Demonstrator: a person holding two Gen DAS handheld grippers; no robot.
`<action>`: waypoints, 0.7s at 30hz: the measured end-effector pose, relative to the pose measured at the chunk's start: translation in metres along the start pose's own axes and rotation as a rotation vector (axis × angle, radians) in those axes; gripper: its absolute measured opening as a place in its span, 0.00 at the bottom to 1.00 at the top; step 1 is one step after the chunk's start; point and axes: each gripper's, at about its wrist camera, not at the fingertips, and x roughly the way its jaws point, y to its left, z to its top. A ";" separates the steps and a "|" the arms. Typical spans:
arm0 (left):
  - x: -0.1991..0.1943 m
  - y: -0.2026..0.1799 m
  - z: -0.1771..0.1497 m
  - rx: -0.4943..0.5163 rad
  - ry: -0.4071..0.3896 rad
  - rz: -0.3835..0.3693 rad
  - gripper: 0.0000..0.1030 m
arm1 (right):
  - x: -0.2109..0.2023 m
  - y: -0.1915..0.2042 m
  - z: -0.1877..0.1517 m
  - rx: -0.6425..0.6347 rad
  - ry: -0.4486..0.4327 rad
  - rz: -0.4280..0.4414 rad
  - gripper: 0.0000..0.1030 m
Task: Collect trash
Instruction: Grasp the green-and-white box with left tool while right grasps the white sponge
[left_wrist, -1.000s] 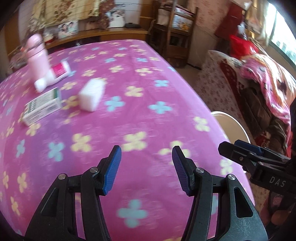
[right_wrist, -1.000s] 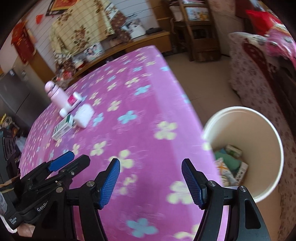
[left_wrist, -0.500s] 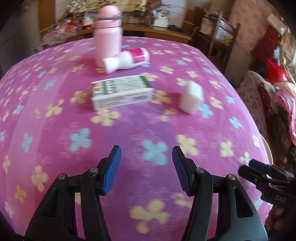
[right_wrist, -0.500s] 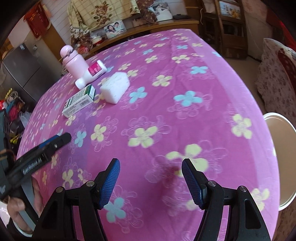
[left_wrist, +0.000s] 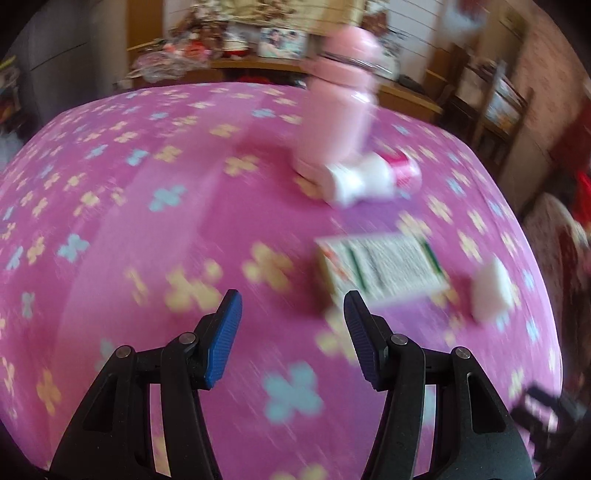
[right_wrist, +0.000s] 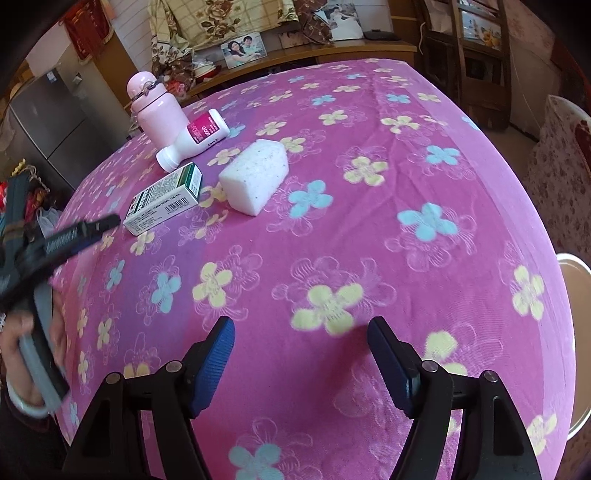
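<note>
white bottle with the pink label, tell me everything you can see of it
The white bottle is glossy, plastic-looking, with a magenta label printed in white around its wider end and a white cap on a narrower neck. It lies on its side on the flowered pink cloth, cap toward the small carton, body against the upright pink flask. Neither hand-held gripper touches it.

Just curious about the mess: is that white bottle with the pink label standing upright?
No, the white bottle lies on its side on the flowered cloth, beside the upright pink flask.
</note>
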 end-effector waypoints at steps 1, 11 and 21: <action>0.006 0.005 0.008 -0.022 0.001 0.007 0.54 | 0.001 0.001 0.002 -0.002 -0.002 0.007 0.70; 0.057 0.014 0.044 -0.065 0.069 -0.025 0.54 | 0.001 0.004 0.016 -0.018 -0.027 0.034 0.70; 0.016 -0.023 -0.011 0.053 0.145 -0.240 0.55 | -0.004 -0.008 0.019 0.017 -0.037 0.026 0.70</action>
